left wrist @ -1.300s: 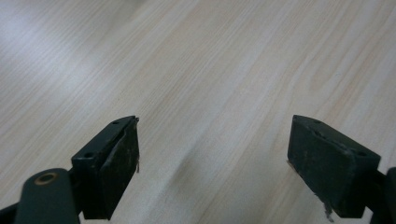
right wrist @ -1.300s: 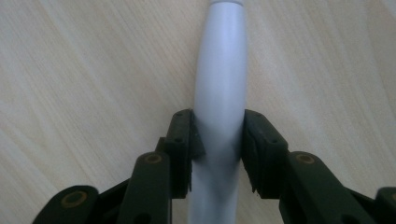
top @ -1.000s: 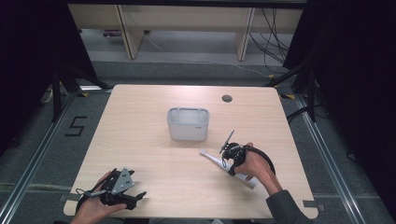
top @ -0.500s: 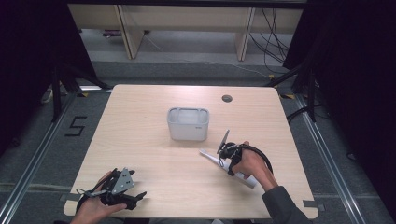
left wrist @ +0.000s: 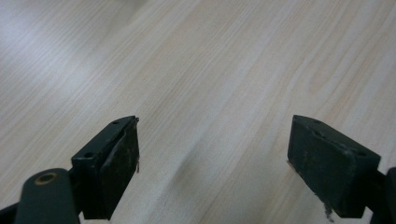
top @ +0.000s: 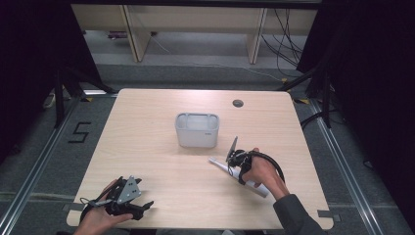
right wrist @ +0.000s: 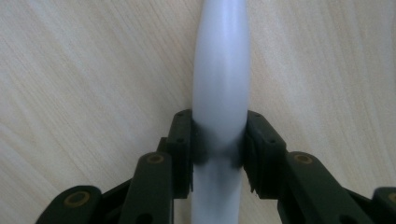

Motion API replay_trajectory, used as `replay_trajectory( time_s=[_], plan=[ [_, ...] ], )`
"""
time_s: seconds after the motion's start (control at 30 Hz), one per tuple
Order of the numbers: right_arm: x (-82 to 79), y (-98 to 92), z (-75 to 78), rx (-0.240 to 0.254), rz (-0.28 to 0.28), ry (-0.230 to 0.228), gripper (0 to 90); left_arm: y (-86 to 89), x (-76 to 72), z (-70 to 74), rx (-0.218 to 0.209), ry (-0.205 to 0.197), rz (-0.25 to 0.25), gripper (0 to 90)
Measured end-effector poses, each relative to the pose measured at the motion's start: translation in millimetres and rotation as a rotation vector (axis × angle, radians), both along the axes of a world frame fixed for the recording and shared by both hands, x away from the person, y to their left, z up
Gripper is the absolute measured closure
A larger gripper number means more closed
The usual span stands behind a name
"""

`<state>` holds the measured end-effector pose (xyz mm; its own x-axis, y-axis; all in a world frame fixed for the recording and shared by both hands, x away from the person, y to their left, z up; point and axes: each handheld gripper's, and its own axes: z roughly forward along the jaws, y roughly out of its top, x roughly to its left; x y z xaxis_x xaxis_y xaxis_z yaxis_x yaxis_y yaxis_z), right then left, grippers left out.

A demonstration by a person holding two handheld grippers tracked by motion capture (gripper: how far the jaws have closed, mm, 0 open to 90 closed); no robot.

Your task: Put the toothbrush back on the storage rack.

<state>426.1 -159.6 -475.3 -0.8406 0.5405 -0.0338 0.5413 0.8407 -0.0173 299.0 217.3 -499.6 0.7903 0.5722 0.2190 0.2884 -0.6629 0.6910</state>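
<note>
Table: pale wood-grain top (top: pixel 147 127), a round cable hole (top: pixel 238 103) near its far edge.
Floor: grey carpet (top: pixel 39 161), a marking "5" (top: pixel 80 132) at left (dark tape).
Rear: light wooden furniture legs (top: pixel 133 34), loose cables (top: pixel 288 36).
Sides: black curtains (top: pixel 377 73).

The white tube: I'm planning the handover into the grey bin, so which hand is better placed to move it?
Right. The right gripper is shut on the white tube near the grey bin; the left gripper is open at the table's near edge.
</note>
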Motion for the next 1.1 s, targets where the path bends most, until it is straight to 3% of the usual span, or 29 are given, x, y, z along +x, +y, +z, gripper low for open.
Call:
replay_trajectory(
  time_s=[0.07,0.1,0.17,0.23,0.27,0.37,0.4,0.43,0.47,0.5,0.6,0.63,0.7,0.77,0.87,0.9,0.93,0.97,1.0,1.1],
  plan=[
    [-0.7,0.6,0.2,-0.004,-0.007,-0.003,66.7,0.7,0.9,-0.1,0.008,-0.003,0.002,16.4],
    [-0.8,0.2,0.2,-0.002,-0.004,-0.005,66.7,1.7,1.4,2.1,0.036,0.001,-0.003,16.4],
    [-3.2,-1.8,-0.2,0.021,-0.002,-0.001,66.7,0.0,0.4,0.1,0.004,-0.002,0.0,16.4],
    [-4.0,-2.1,0.5,0.022,-0.008,-0.004,66.8,0.2,0.8,-0.6,0.007,0.0,0.0,16.4],
    [-5.0,-3.2,1.5,0.023,-0.017,-0.014,66.8,1.4,1.4,1.6,0.035,0.006,-0.002,16.4],
    [-5.1,-8.1,2.0,0.029,-0.005,-0.017,66.8,0.4,0.9,0.2,0.011,-0.003,0.0,16.4],
    [-6.9,-8.3,2.8,0.037,-0.029,-0.015,66.8,0.3,0.7,-0.6,0.006,0.0,0.003,16.4],
    [-5.8,-10.8,3.4,0.037,-0.01,-0.019,66.8,1.5,1.5,1.2,0.035,0.007,-0.002,16.4],
    [-8.1,-11.0,5.6,0.06,-0.037,-0.015,66.9,1.2,1.9,0.5,0.023,-0.003,-0.003,16.4],
    [-8.1,-12.0,5.5,0.05,-0.037,-0.024,66.8,0.5,1.5,0.4,0.014,-0.004,0.0,16.4],
    [-8.2,-16.2,9.6,0.08,-0.014,-0.035,66.9,0.4,0.9,-0.8,0.003,0.002,0.0,16.4],
    [-9.0,-17.3,12.5,0.091,-0.026,-0.033,66.9,1.0,1.1,0.3,0.018,0.01,0.004,16.4],
    [-11.8,-19.6,18.3,0.094,-0.064,-0.052,66.9,1.4,1.8,1.0,0.021,-0.005,-0.001,16.4],
    [-10.5,-24.2,22.4,0.104,-0.026,-0.066,66.9,1.5,1.2,1.6,0.033,0.005,-0.005,16.4],
    [-14.1,-29.0,31.9,0.148,-0.066,-0.097,66.9,1.3,2.0,0.1,0.022,-0.002,0.002,16.4],
    [-12.6,-31.4,33.7,0.154,-0.036,-0.107,66.9,1.0,1.9,0.6,0.021,-0.003,-0.002,16.4],
    [-13.3,-33.8,36.9,0.172,-0.044,-0.12,66.9,1.0,1.4,1.2,0.029,0.002,-0.003,16.4],
    [-14.0,-34.7,39.2,0.182,-0.047,-0.127,66.9,0.0,0.9,-1.0,0.002,0.002,-0.001,16.4],
    [-16.0,-35.4,43.3,0.2,-0.062,-0.131,66.9,1.3,1.5,0.7,0.036,0.012,0.0,16.4],
    [-15.1,-40.2,50.3,0.241,-0.009,-0.177,66.9,0.9,1.8,0.6,0.022,-0.003,-0.003,16.4]
  ],
)
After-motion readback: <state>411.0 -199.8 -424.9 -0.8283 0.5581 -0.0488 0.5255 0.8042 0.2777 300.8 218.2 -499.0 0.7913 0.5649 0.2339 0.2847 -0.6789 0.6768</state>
